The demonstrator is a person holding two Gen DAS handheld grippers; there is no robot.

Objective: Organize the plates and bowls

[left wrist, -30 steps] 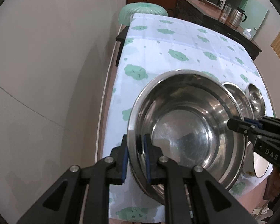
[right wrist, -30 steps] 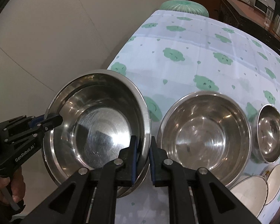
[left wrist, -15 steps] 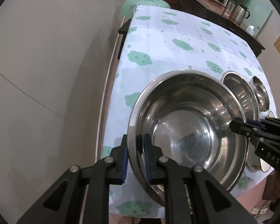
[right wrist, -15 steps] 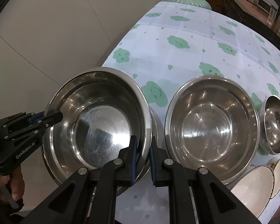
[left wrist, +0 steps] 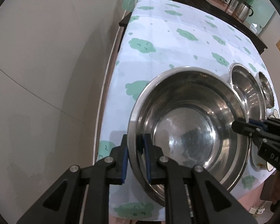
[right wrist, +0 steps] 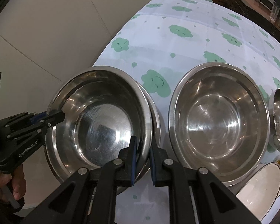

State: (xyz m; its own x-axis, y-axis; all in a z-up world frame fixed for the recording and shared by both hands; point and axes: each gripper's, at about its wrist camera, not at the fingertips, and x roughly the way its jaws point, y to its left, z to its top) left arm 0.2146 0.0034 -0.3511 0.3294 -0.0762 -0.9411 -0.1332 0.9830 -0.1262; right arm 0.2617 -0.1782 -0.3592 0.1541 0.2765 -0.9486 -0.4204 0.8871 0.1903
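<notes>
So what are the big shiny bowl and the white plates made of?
The big bowl held by both hand-held grippers looks like stainless steel: silvery, with mirror-like reflections and fine circular scratches on its bottom. The white plates look like glazed ceramic, glossy and cream-white with a dark rim line, though they could be enamel or melamine.

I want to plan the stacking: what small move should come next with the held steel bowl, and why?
Probably lower it straight down. Both grippers, left and right, clamp opposite rims of the large round steel bowl, which sits tilted above a second steel bowl under it, not yet nested.
</notes>
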